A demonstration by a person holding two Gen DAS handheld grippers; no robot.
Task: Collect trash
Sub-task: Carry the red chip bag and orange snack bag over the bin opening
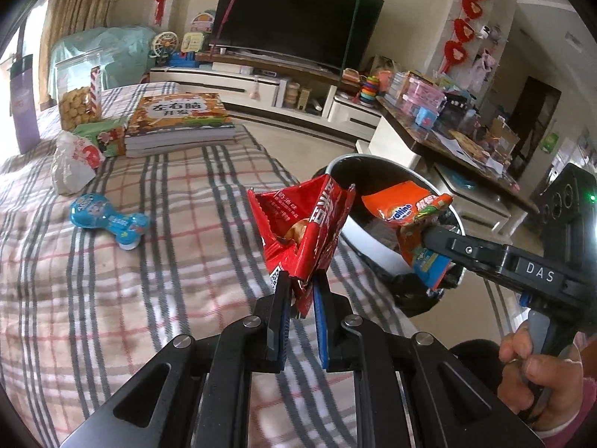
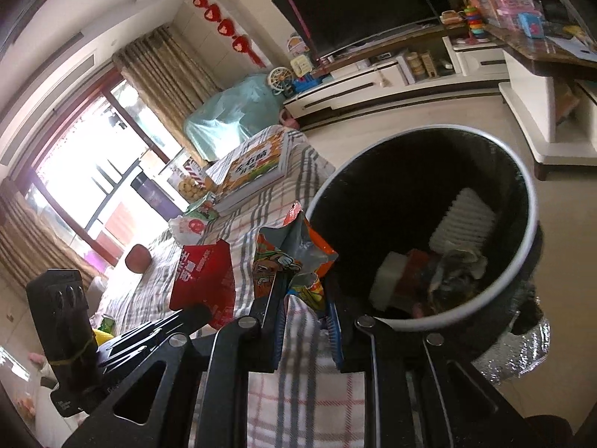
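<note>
Two pieces of trash are held at this moment, and neither has been dropped yet. A torn red foil snack wrapper (image 1: 302,231) is pinched between the closed jaws of the left gripper (image 1: 300,291) and is held above the edge of the plaid-covered bed (image 1: 112,298), just beside the round white-rimmed waste bin with a black liner (image 2: 522,194). An orange foil snack packet (image 1: 406,211) is clamped in the closed right gripper (image 2: 304,298) and is carried at the near rim of the bin, its upper end seen against the bin's opening in the left wrist view. Inside the bin, earlier-collected rubbish can be seen: a white ribbed pad (image 2: 462,220) and some crumpled wrappers (image 2: 440,280), so part of the collecting appears to be done. What is judged to remain for these two pieces is that they be brought fully over the opening and released. On the bed, a crumpled white plastic bag with red print (image 1: 72,164) and a blue bone-shaped plastic container (image 1: 112,220) are left lying; whether these count as trash cannot be told. A stack of picture books (image 1: 179,123) and a clear jar of biscuits (image 1: 78,93) stand further back and are presumably to be left.
</note>
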